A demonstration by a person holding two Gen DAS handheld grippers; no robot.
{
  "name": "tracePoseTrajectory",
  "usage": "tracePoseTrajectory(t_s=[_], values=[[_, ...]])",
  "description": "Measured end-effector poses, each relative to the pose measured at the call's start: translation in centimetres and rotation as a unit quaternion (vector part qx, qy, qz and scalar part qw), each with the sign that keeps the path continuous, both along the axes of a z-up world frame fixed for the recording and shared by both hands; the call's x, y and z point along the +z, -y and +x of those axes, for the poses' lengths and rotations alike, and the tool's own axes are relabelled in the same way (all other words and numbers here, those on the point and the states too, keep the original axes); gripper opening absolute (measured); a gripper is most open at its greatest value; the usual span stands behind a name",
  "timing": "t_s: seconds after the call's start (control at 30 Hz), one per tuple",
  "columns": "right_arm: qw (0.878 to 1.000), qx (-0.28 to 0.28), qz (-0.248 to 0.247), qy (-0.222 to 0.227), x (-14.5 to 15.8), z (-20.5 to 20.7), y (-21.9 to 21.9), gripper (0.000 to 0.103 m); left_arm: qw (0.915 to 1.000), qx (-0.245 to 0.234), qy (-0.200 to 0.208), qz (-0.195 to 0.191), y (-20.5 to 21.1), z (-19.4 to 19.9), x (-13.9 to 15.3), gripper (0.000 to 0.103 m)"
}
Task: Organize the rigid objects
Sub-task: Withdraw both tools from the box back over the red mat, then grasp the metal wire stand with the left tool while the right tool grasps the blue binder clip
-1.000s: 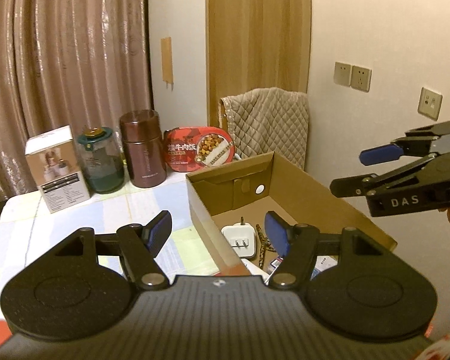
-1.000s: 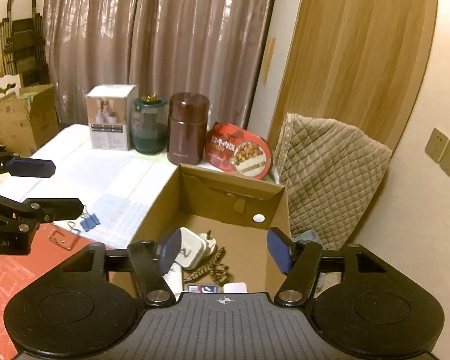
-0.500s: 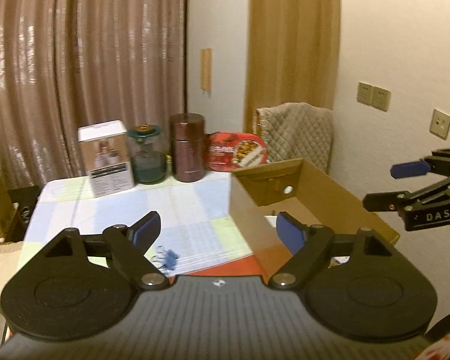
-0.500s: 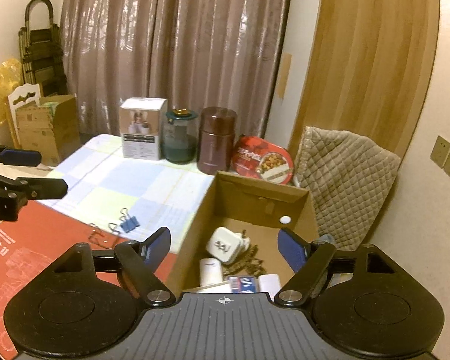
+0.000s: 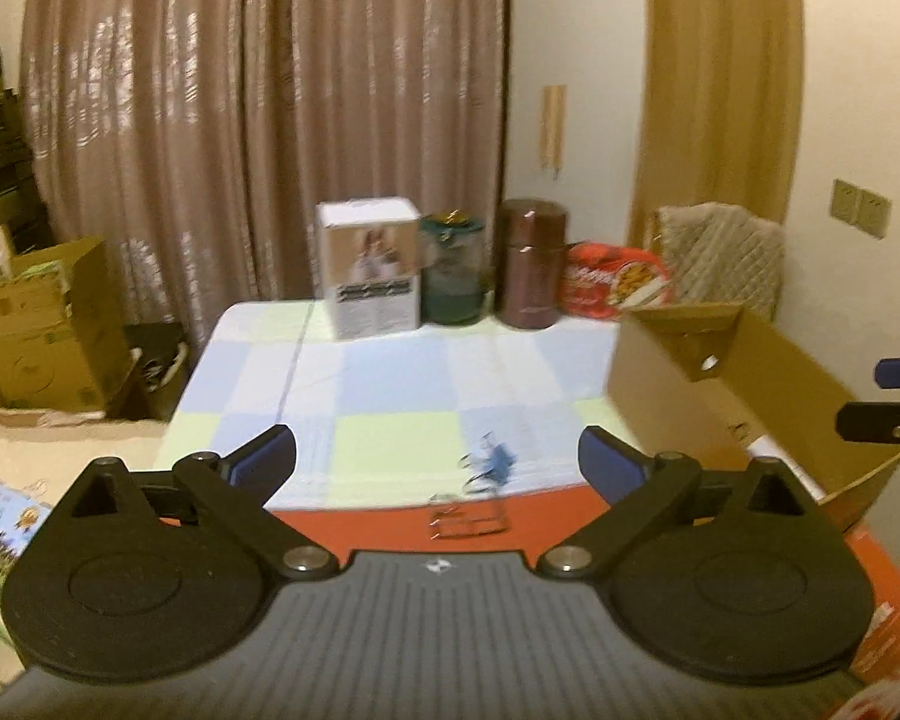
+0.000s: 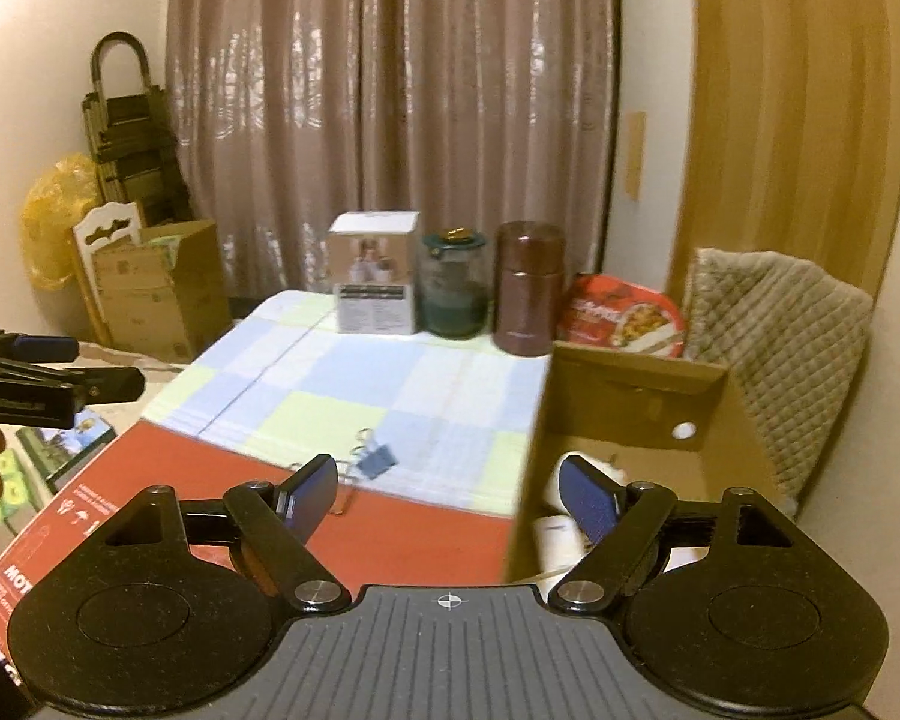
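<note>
My left gripper (image 5: 437,456) hovers over the table edge, its jaws opening wide with nothing between them. Just beyond its fingers lie a blue binder clip (image 5: 495,459) and a wire clip (image 5: 468,519) on a red board (image 5: 378,525). My right gripper (image 6: 447,483) is open and empty, straddling the left wall of the open cardboard box (image 6: 630,396). The same blue binder clip (image 6: 378,459) lies ahead of its left finger. White items (image 6: 555,540) rest in the box, mostly hidden by the fingers. The box (image 5: 720,396) stands at the right of the left wrist view.
At the table's back stand a white carton (image 6: 378,282), a green jar (image 6: 453,288), a brown flask (image 6: 528,294) and a red food bowl (image 6: 624,315). A quilted chair back (image 6: 774,348) rises behind the box. Cardboard boxes (image 5: 42,324) sit on the floor at left.
Both views have swung left, so the box has slid to the right side. The left jaws have spread much wider. The binder clips have come into the left wrist view.
</note>
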State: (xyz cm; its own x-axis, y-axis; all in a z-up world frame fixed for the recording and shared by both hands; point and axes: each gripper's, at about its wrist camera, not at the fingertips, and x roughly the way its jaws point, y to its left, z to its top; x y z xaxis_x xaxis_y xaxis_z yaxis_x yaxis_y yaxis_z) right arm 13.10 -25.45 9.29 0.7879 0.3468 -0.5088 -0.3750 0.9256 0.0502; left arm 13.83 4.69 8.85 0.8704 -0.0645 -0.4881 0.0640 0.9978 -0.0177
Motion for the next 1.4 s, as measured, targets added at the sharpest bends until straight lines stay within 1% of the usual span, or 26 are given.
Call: tracePoseTrajectory(t_s=[0.1, 0.23, 0.47, 0.6, 0.7, 0.83, 0.97, 1.1, 1.17, 1.23, 1.4], values=[[1.0, 0.004, 0.002, 0.004, -1.3, 0.0, -1.5, 0.078, 0.9998, 0.011, -0.014, -0.001, -0.8, 0.1, -1.7, 0.099], [0.999, 0.015, 0.028, -0.007, -3.3, 0.8, -3.0, 0.078, 0.9991, 0.024, -0.033, -0.01, -1.8, 0.4, -4.2, 0.099], [0.999, 0.021, 0.025, -0.024, -7.5, 2.8, -5.4, 0.078, 0.9973, 0.03, -0.061, -0.029, -2.5, 1.9, -8.0, 0.099], [0.997, 0.032, 0.054, -0.039, -9.1, 4.6, -6.2, 0.078, 0.9964, 0.031, -0.072, -0.033, -2.7, 3.6, -10.4, 0.099], [0.995, 0.026, 0.074, -0.056, -9.4, 6.4, -6.6, 0.078, 0.9958, 0.029, -0.077, -0.041, -2.8, 4.9, -11.7, 0.099], [0.992, 0.006, 0.095, -0.078, -9.9, 9.7, -7.3, 0.078, 0.9951, 0.023, -0.082, -0.051, -2.5, 7.0, -12.9, 0.099], [0.992, -0.016, 0.087, -0.089, -10.7, 12.4, -8.0, 0.078, 0.995, 0.003, -0.087, -0.048, -1.1, 9.0, -14.0, 0.099], [0.99, -0.049, 0.067, -0.116, -12.2, 15.0, -8.6, 0.078, 0.9952, -0.013, -0.088, -0.04, 0.6, 11.1, -15.4, 0.099], [0.988, -0.05, 0.072, -0.124, -12.6, 16.1, -8.6, 0.078, 0.9953, -0.017, -0.089, -0.035, 1.2, 11.9, -16.2, 0.099], [0.988, -0.05, 0.078, -0.125, -12.7, 17.0, -8.5, 0.078, 0.9956, -0.015, -0.088, -0.029, 1.6, 12.6, -16.8, 0.099], [0.989, -0.063, 0.069, -0.114, -12.4, 18.5, -7.8, 0.078, 0.9965, -0.002, -0.079, -0.027, 2.2, 14.6, -18.0, 0.098]])
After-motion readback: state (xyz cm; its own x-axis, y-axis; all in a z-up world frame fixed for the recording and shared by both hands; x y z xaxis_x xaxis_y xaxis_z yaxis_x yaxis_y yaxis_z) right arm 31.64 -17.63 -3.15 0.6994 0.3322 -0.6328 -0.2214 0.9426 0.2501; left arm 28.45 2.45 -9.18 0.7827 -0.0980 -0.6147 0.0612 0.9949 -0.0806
